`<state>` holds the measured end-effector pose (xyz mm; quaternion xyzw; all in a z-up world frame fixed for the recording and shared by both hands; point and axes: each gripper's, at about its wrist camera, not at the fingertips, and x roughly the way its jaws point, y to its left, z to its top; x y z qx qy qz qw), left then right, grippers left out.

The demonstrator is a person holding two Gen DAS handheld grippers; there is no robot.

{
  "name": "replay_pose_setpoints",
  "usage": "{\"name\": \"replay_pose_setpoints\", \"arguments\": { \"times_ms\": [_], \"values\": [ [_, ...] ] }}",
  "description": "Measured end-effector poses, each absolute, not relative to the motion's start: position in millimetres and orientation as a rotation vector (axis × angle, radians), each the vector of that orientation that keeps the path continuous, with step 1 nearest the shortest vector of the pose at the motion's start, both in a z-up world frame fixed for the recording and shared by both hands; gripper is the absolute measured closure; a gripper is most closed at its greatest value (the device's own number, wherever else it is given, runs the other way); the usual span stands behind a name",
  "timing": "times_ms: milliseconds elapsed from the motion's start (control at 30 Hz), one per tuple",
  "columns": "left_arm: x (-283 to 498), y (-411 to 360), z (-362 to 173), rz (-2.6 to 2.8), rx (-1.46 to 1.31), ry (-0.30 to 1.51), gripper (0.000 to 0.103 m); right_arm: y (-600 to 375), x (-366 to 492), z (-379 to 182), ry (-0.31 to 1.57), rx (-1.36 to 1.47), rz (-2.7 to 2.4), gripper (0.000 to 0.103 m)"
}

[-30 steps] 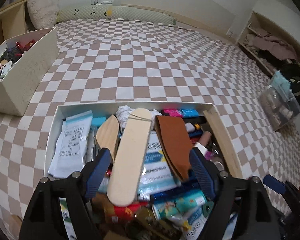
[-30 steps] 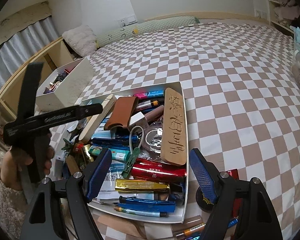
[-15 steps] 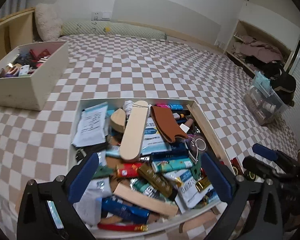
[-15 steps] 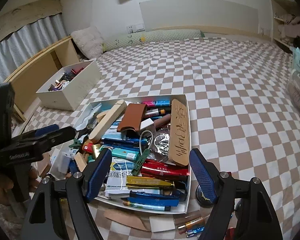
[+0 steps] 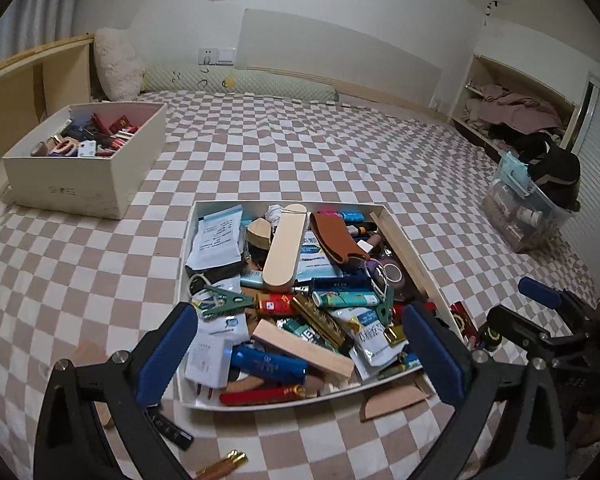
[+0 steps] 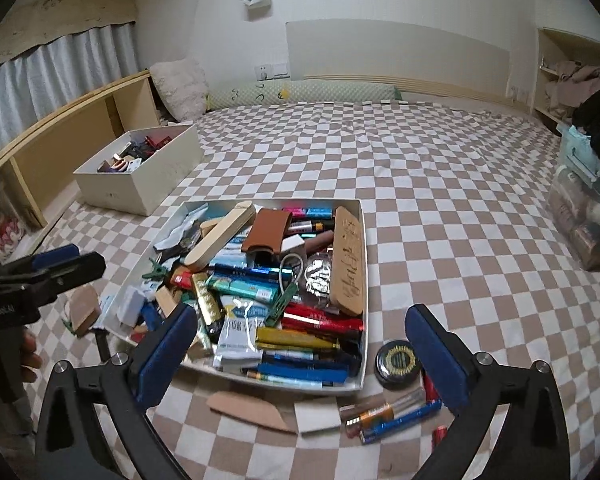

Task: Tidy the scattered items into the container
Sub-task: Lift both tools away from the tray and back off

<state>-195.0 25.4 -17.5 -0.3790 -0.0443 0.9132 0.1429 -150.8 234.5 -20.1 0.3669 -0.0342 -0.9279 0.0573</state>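
Both jaws spread wide and holding nothing, above the near edge of the white tray.

Left gripper [image 5: 300, 350] and right gripper [image 6: 302, 354] level, aimed forward over the bed [image 5: 320, 152]. White tray [image 6: 362, 240] heaped with clutter, resting on the checkered cover. Outside it, near right: black round tin [image 6: 398, 359] and blue pen [image 6: 400, 420]; near middle, tan leather piece [image 6: 248, 406].

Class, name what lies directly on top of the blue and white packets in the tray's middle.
A long pale wooden stick lies across them; the tray floor beneath is covered by clutter.
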Motion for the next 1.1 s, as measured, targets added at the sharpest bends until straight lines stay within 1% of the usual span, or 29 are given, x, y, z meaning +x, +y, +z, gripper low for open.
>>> {"name": "replay_pose_setpoints", "arguments": {
  "times_ms": [200,700,1100],
  "values": [
    [-170,25,-15,2.654,-1.084,-0.108,0.0,233,-134,-13,-0.074,1.101,-2.832,0.0],
    [-125,20,-1,2.692,-1.041,-0.102,0.0,244,-91,4,-0.114,1.056,-2.872,0.0],
    [-97,25,5,2.7,-1.025,-0.043,0.0,243,-61,7,-0.113,1.047,-2.874,0.0]
  ]
}}
